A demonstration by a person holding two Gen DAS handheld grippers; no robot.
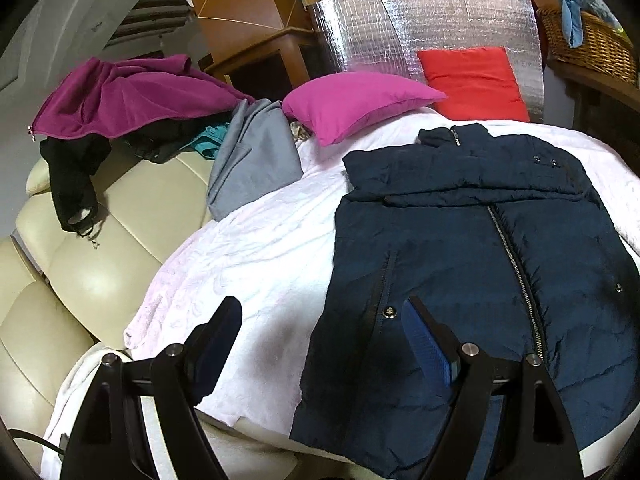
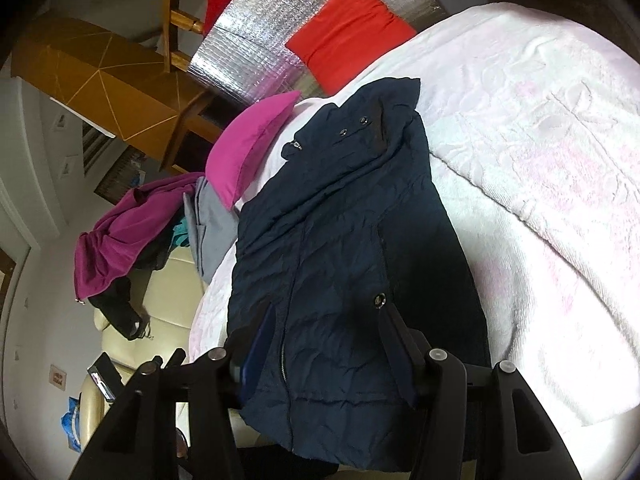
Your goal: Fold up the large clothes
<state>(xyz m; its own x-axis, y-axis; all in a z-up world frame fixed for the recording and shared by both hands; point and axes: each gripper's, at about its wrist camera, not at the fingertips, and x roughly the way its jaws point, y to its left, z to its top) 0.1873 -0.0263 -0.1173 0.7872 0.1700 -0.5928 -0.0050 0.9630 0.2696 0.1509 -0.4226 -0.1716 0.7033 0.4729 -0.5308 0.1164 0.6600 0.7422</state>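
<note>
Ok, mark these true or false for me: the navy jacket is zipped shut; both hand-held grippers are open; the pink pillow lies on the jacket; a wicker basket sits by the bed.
1. The navy jacket is zipped shut: true.
2. The left hand-held gripper and right hand-held gripper are open: true.
3. The pink pillow lies on the jacket: false, it lies beyond the collar, apart from it.
4. A wicker basket sits on the white blanket: false, it sits off to the side.

- One navy jacket [image 1: 472, 264], near right.
- Two cushions: magenta cushion [image 1: 352, 102] and red cushion [image 1: 476, 82], far.
- One wicker basket [image 1: 592, 42], far right.
- One pile of clothes [image 1: 132, 100], far left.
- Two tongs: left tongs [image 1: 320, 322], right tongs [image 2: 324, 328].
</note>
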